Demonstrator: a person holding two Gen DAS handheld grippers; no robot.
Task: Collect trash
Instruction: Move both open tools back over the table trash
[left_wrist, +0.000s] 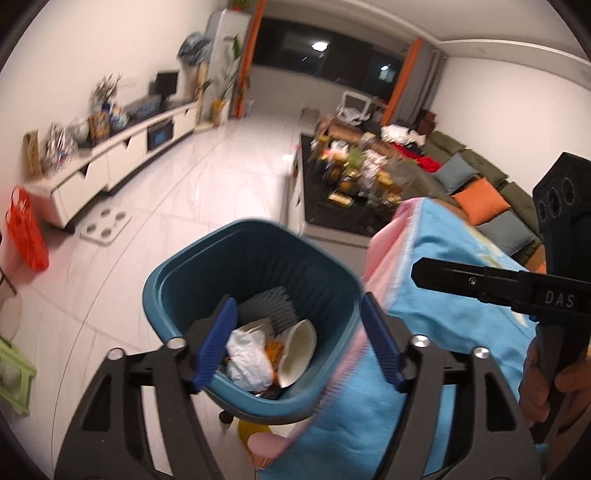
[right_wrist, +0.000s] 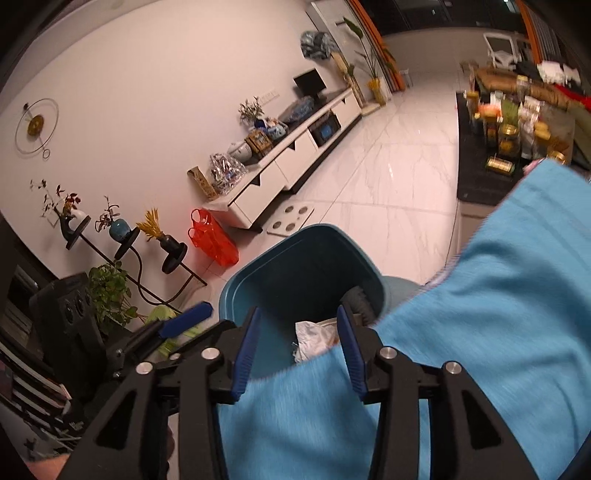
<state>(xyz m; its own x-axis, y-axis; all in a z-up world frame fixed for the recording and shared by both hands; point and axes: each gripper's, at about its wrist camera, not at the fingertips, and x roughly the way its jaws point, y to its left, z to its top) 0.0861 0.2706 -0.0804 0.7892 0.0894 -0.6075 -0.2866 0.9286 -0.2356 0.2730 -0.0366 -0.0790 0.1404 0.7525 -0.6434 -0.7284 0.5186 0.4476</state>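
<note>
Hovering apart and empty, the left tongs (left_wrist: 299, 341) and right tongs (right_wrist: 299, 350) are kept above the teal bin (left_wrist: 207, 254), where crumpled paper trash (left_wrist: 245, 352) lies directly beyond them; the blue cloth (right_wrist: 498, 314) beside them should be avoided.

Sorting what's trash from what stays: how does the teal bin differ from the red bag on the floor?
The teal bin is opaque, rigid and open-topped, with crumpled paper inside; the red bag is translucent, soft and handled, its contents unclear. The bin sits just below both cameras; the bag stands by the white cabinet. Both are on the tiled floor.
</note>
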